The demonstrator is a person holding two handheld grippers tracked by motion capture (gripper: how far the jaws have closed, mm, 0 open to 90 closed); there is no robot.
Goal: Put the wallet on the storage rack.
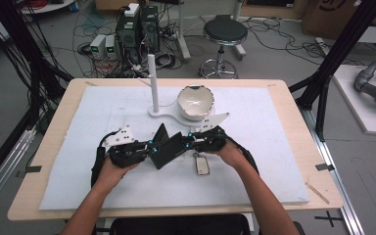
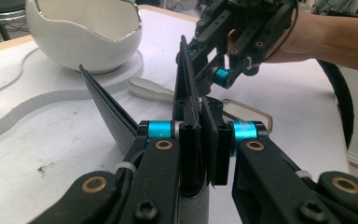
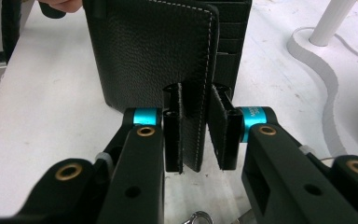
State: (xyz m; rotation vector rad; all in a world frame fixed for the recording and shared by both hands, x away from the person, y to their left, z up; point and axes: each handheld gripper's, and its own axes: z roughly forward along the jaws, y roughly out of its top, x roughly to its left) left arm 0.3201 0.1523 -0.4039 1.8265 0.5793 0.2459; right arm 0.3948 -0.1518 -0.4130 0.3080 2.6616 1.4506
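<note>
Both tongs meet near the middle of the counter (image 1: 284,93), over its white mat (image 1: 254,171). Between them stands a black leather wallet (image 1: 169,149), opened like a book, spine end down on the mat.

Left tongs (image 1: 152,147): jaws nearly shut, clamped on an edge of the wallet. In the left gripper view the left tongs (image 2: 204,140) pinch one upright panel; a second flap (image 2: 107,114) splays off to the side at a slant.

Right tongs (image 1: 188,142): jaws narrowly parted, closed on the opposite edge of the wallet. In the right gripper view the right tongs (image 3: 200,130) hold a stitched panel edge between the pads; the wallet (image 3: 154,51) rises upright beyond, card slots visible on the inner face behind the front panel.

A hand (image 1: 112,171) holds the left tongs, another hand (image 1: 232,154) holds the right tongs; both forearms enter from the bottom of the high view.

A flat tag-like thing (image 1: 201,164) with a small metal ring lies on the mat just beside the right tongs, on the person's side. Cannot tell what it is.

Farther back on the counter: a white stand with an upright post (image 1: 152,81), and a white broken-egg-shaped bowl (image 1: 196,103) resting on the stand's base, well apart from the wallet.
</note>
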